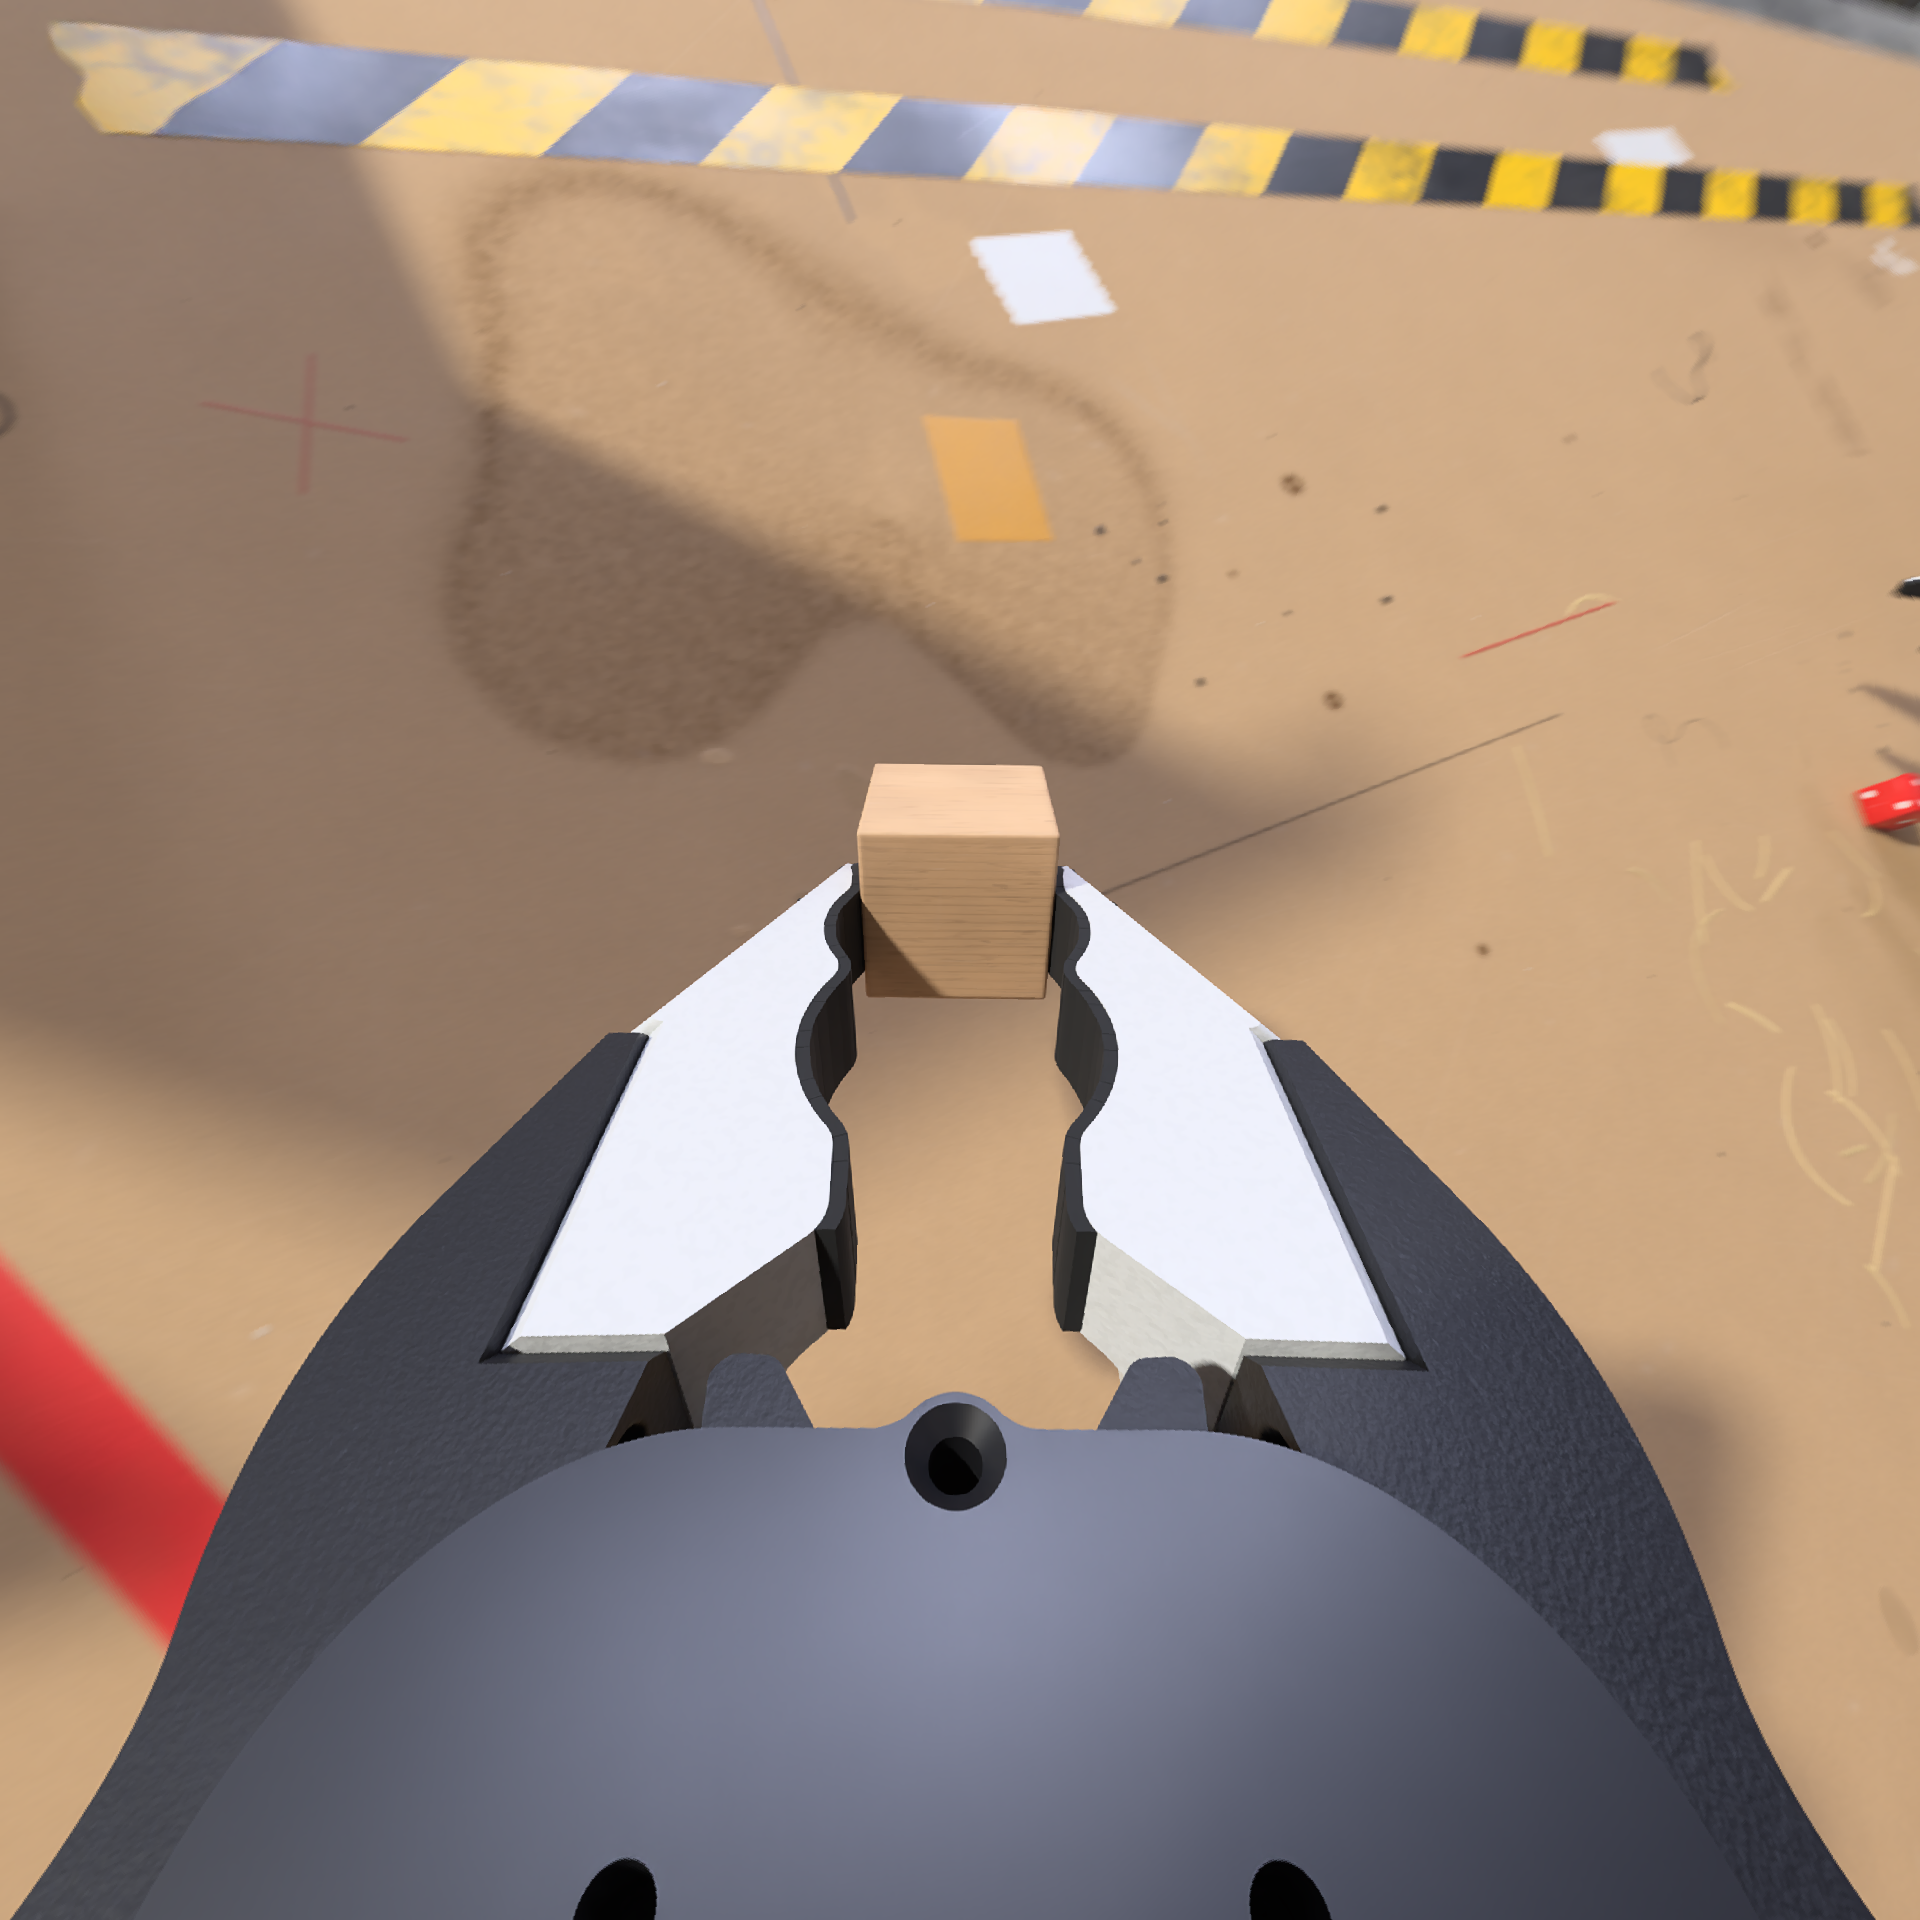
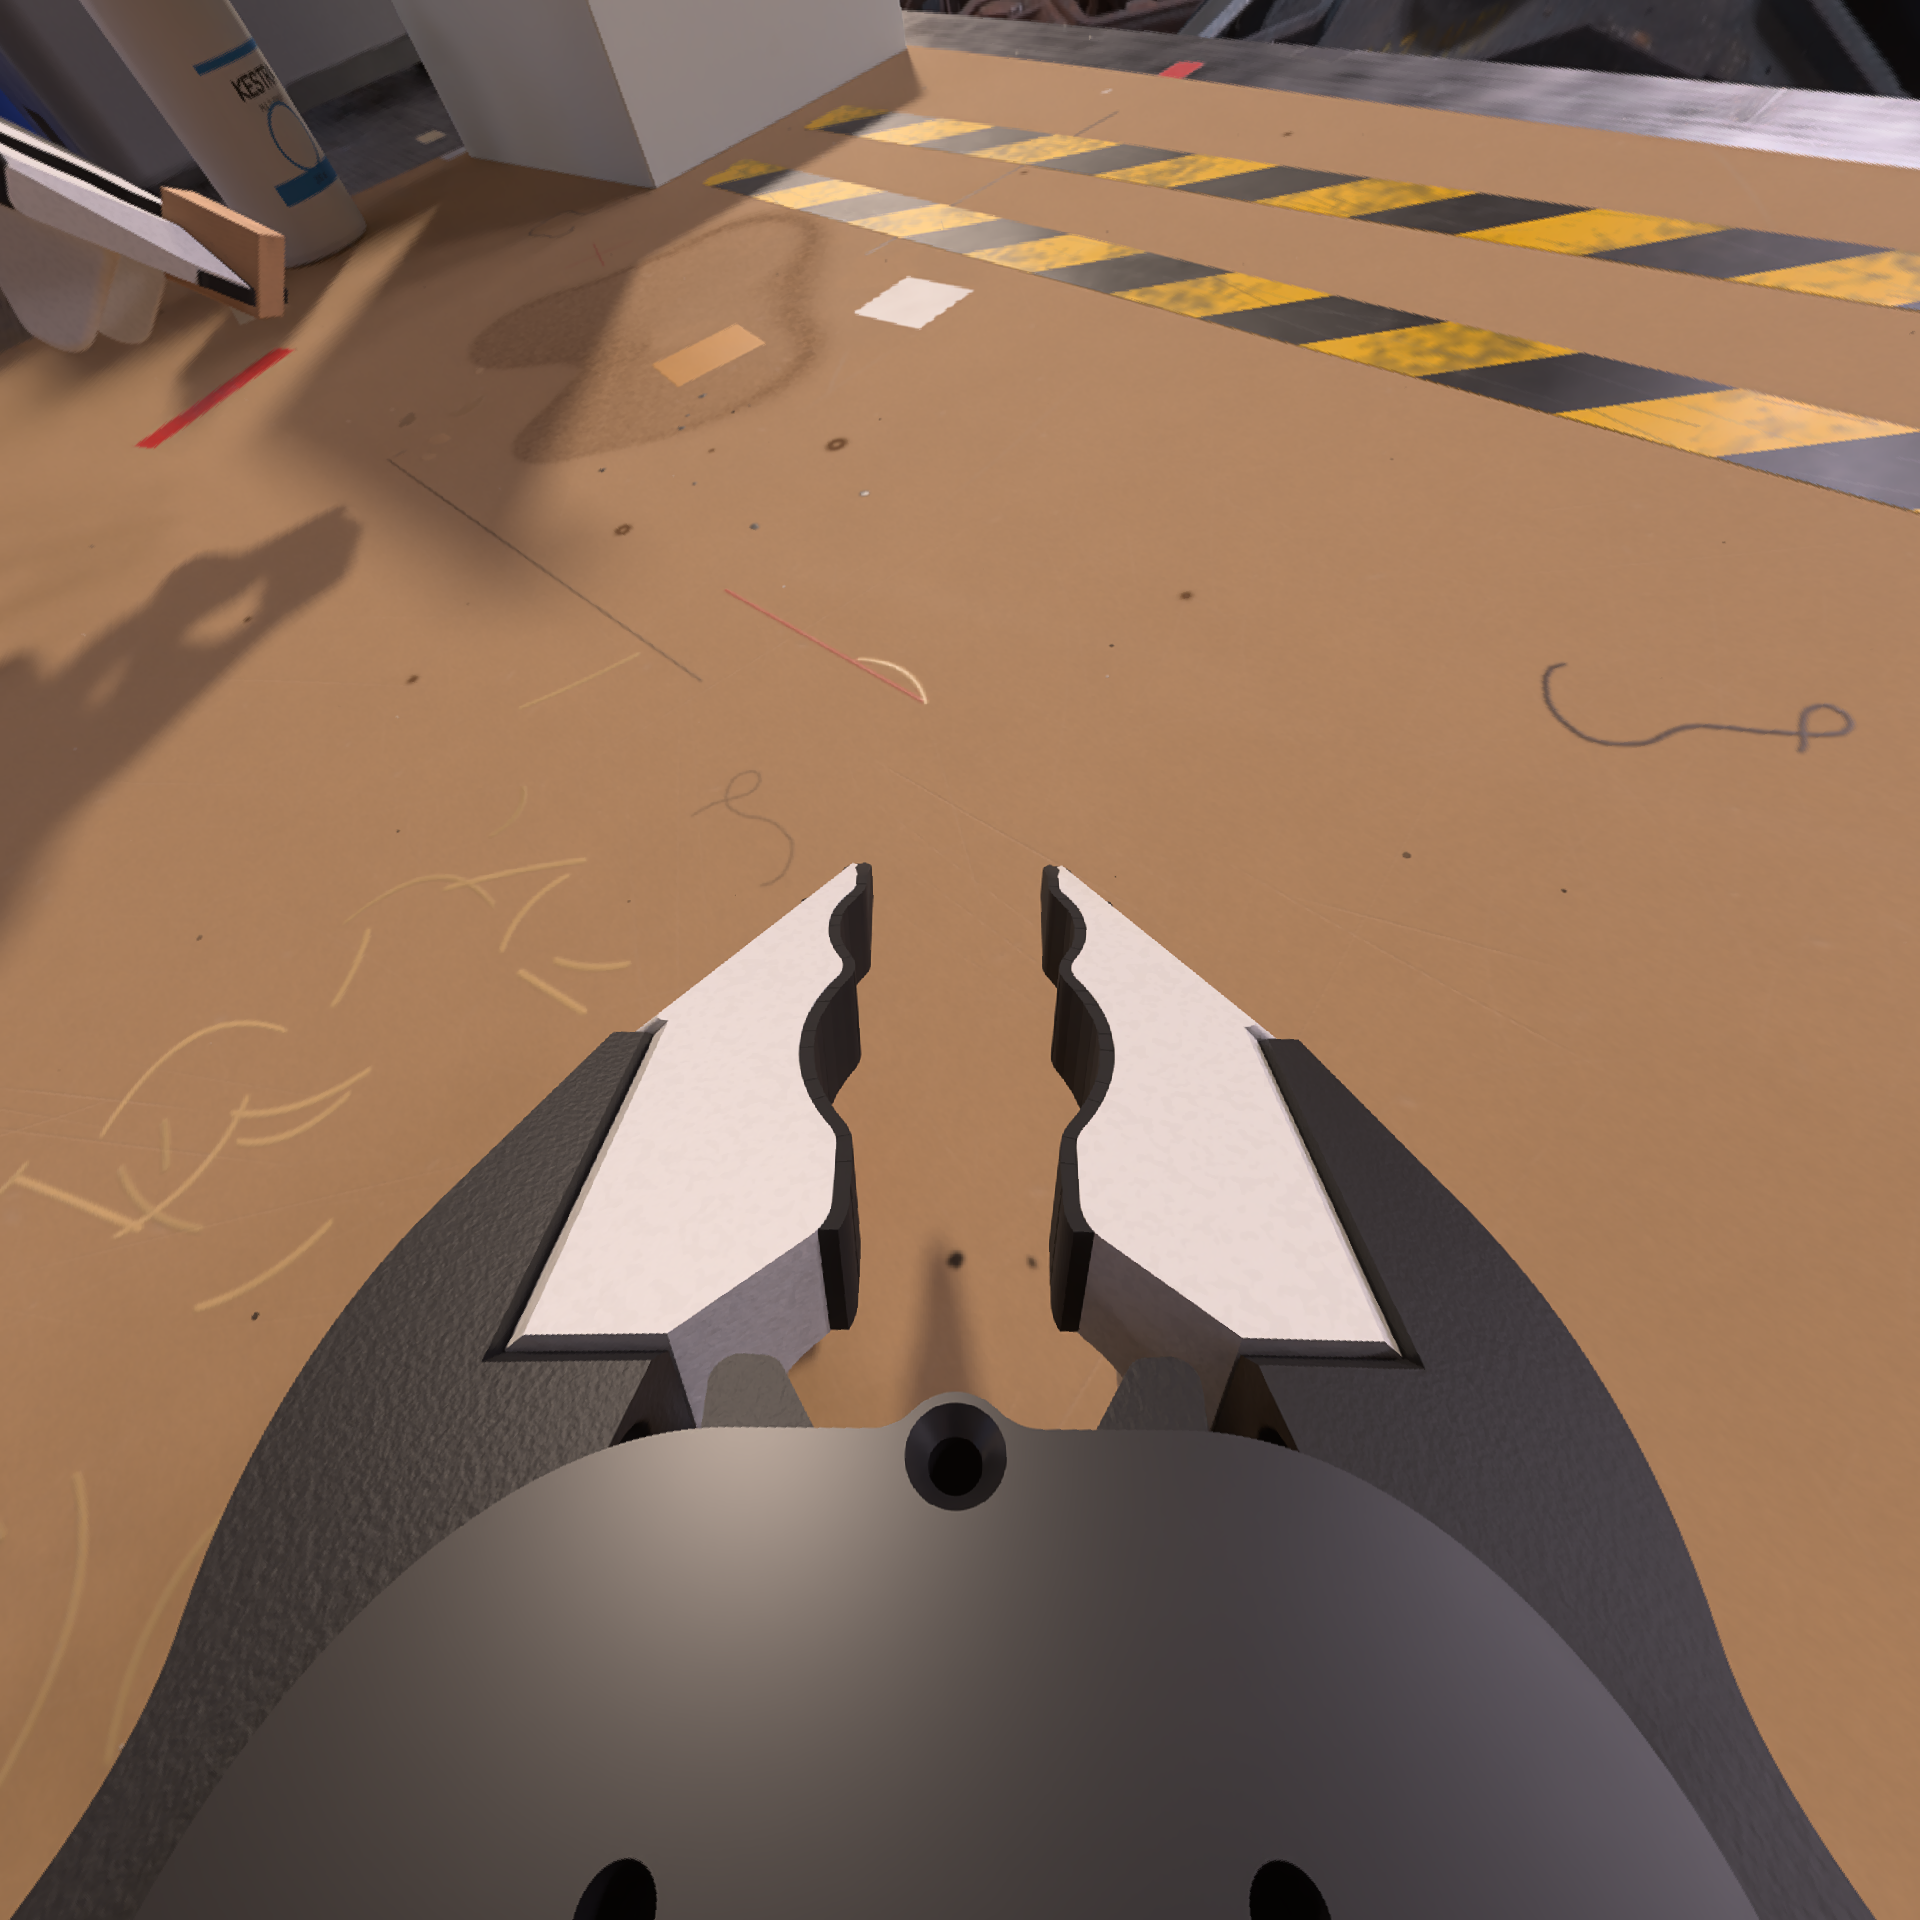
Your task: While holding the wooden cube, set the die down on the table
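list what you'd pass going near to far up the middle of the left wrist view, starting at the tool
left tool → wooden cube held between its fingertips → orange rectangle on the table → white rectangle → nearer yellow-and-black striped tape → farther striped tape

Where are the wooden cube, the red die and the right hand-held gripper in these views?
wooden cube (image 1: 954, 883): left wrist view, on its near front face, between the fingertips.
red die (image 1: 1889, 802): left wrist view, on its visible face at the right edge.
right hand-held gripper (image 2: 956, 878): right wrist view, midway between its fingertips.
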